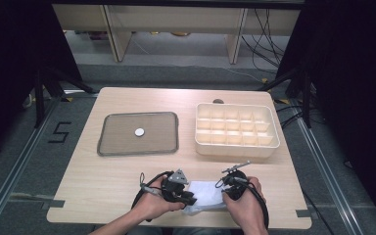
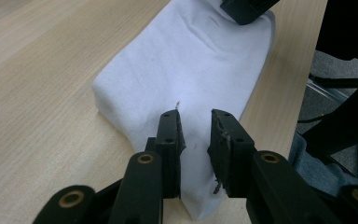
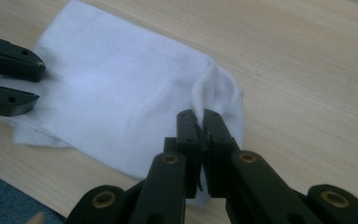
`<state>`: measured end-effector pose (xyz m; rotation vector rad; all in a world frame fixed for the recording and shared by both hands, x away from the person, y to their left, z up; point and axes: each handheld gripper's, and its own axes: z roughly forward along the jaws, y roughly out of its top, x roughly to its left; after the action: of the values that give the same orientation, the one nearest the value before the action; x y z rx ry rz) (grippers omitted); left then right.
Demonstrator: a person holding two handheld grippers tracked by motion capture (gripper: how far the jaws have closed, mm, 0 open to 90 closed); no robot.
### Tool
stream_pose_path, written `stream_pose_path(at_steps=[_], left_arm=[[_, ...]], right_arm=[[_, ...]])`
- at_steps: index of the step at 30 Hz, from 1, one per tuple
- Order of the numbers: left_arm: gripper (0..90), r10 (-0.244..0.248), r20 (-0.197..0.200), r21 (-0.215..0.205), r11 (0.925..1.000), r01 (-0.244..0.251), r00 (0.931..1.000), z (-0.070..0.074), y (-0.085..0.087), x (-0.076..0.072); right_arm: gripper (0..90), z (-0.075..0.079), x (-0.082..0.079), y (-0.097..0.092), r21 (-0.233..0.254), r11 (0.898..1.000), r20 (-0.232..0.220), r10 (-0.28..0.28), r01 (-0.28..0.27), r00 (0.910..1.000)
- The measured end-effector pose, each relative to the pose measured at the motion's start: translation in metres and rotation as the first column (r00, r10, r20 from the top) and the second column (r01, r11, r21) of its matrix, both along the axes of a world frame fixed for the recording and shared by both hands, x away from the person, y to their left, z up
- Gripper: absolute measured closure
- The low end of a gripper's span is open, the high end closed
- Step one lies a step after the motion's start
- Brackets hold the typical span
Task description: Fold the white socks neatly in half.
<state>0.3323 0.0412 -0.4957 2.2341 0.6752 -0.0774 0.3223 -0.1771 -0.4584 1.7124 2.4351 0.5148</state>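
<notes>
Wooden desk (image 1: 127,171): white sock (image 3: 121,102) is light, limp; right hand-held gripper (image 3: 203,122) pinches its fold, left hand-held gripper (image 2: 195,122) spread over it. Grip edges.

The high view looks forward and down from above the person's side, taking in the whole table (image 1: 127,186). Each gripper view rides low and close behind its own jaws, near the table's near edge; all three share the white cloth (image 1: 206,192) there.
</notes>
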Motion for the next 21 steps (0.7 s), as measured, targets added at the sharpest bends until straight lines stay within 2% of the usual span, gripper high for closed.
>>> stream_pose_path(at_steps=[7, 10, 11, 12, 13, 14, 15, 17, 19, 20, 21], left_arm=[[73.1, 0.009, 0.002, 0.014, 0.9999, -0.009, 1.0000, -0.004, -0.001, -0.001], [73.1, 0.004, 0.004, 0.014, 0.9999, -0.004, 1.0000, -0.004, -0.002, -0.001], [73.1, 0.003, 0.005, 0.015, 0.9999, -0.003, 1.0000, -0.004, -0.002, -0.001], [73.1, 0.003, 0.003, 0.015, 0.9999, -0.004, 1.0000, -0.004, -0.002, -0.001], [73.1, 0.004, 0.002, 0.014, 0.9999, -0.004, 1.0000, -0.004, -0.002, -0.001], [73.1, 0.004, 0.001, 0.014, 0.9999, -0.004, 1.0000, -0.004, -0.002, -0.001], [73.1, 0.003, 0.004, 0.016, 0.9999, -0.003, 1.0000, -0.004, -0.002, -0.001], [73.1, 0.002, 0.006, 0.018, 0.9998, -0.002, 1.0000, -0.004, -0.002, -0.001], [73.1, 0.003, 0.002, 0.016, 0.9999, -0.003, 1.0000, -0.004, -0.002, -0.001], [73.1, 0.003, 0.001, 0.015, 0.9999, -0.003, 1.0000, -0.004, -0.002, -0.001], [73.1, 0.004, 0.001, 0.014, 0.9999, -0.004, 1.0000, -0.004, -0.002, -0.001]], right_arm=[[86.4, -0.006, 0.001, 0.000, -0.004, 1.000, 0.008, 0.031, -0.031, 0.9995], [79.4, -0.005, -0.001, 0.001, 0.008, 1.000, 0.000, 0.023, -0.023, 0.9997], [77.2, -0.005, 0.000, 0.000, 0.005, 0.999, 0.026, 0.036, -0.036, 0.9990], [75.0, -0.002, -0.001, -0.001, -0.023, 0.999, 0.047, 0.048, -0.047, 0.9977], [73.7, 0.002, -0.003, 0.001, -0.009, 0.999, 0.075, 0.032, -0.031, 0.9967], [74.1, 0.008, -0.004, 0.000, -0.005, 0.999, 0.124, 0.047, -0.047, 0.9912], [75.2, 0.014, -0.005, -0.002, -0.001, 0.997, 0.176, 0.075, -0.076, 0.9816], [81.7, 0.025, -0.008, 0.002, -0.018, 0.994, 0.226, 0.108, -0.106, 0.9681], [87.2, 0.026, -0.008, 0.007, -0.038, 0.988, 0.229, 0.153, -0.148, 0.9612], [89.9, 0.023, -0.008, 0.011, -0.046, 0.982, 0.212, 0.188, -0.183, 0.9589], [90.0, 0.019, -0.007, 0.013, -0.040, 0.978, 0.185, 0.209, -0.205, 0.9602]])
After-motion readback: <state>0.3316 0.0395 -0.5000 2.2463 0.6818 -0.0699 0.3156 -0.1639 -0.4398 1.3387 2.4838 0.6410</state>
